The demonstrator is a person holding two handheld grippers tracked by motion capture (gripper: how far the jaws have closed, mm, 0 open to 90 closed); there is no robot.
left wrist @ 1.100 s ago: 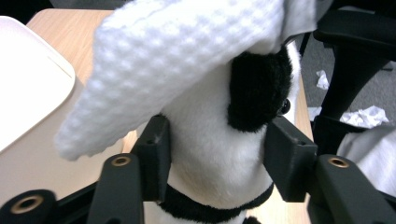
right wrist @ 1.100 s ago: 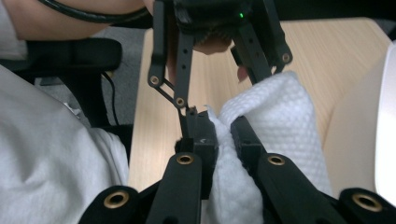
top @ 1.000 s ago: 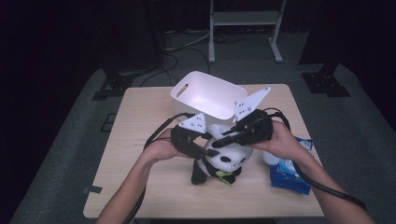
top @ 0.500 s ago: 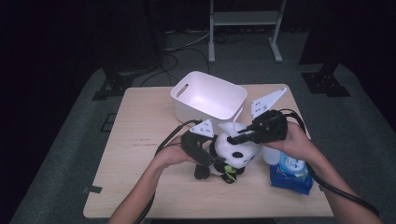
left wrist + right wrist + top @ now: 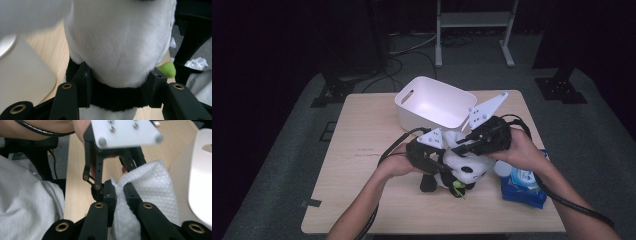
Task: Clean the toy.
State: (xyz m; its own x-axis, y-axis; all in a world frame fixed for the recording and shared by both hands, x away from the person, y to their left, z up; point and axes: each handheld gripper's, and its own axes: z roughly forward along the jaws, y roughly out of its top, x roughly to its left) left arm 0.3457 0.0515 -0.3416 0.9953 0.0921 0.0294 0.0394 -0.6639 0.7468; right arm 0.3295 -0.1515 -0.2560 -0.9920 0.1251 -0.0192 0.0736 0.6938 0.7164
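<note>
Left tongs (image 5: pixel 439 167): pinching the plush panda (image 5: pixel 464 170) across its black band, one jaw on each side of the white body, as the left gripper view shows; the jaws have just been closing, with the toy between them.
Right tongs (image 5: pixel 462 146): pressed together on a white textured wipe (image 5: pixel 147 187); the cloth bunches up between the two jaws in the right gripper view.
Plush panda: white body with black patches, lying on the bench (image 5: pixel 367 150) directly under and between both tongs; its head is turned towards the right tongs.
Green tag (image 5: pixel 166 70): a small green piece of the toy, just beyond the right-hand jaw of the left tongs in the left gripper view.
Wipe: held above the panda, close to the upper side of the toy; whether it touches the plush cannot be told.
White storage bin (image 5: pixel 434 102): open-topped, with a handle slot, standing on the bench just beyond both tongs.
Blue wipes pack (image 5: pixel 524 187): flat on the bench beside the hand that carries the right tongs, on the side away from the left tongs.
Grey three-cornered plates: one on top of each pair of tongs, the right one raised higher towards the bin.
Forearms: both come in from the near edge of the bench, and the hands meet over the panda.
</note>
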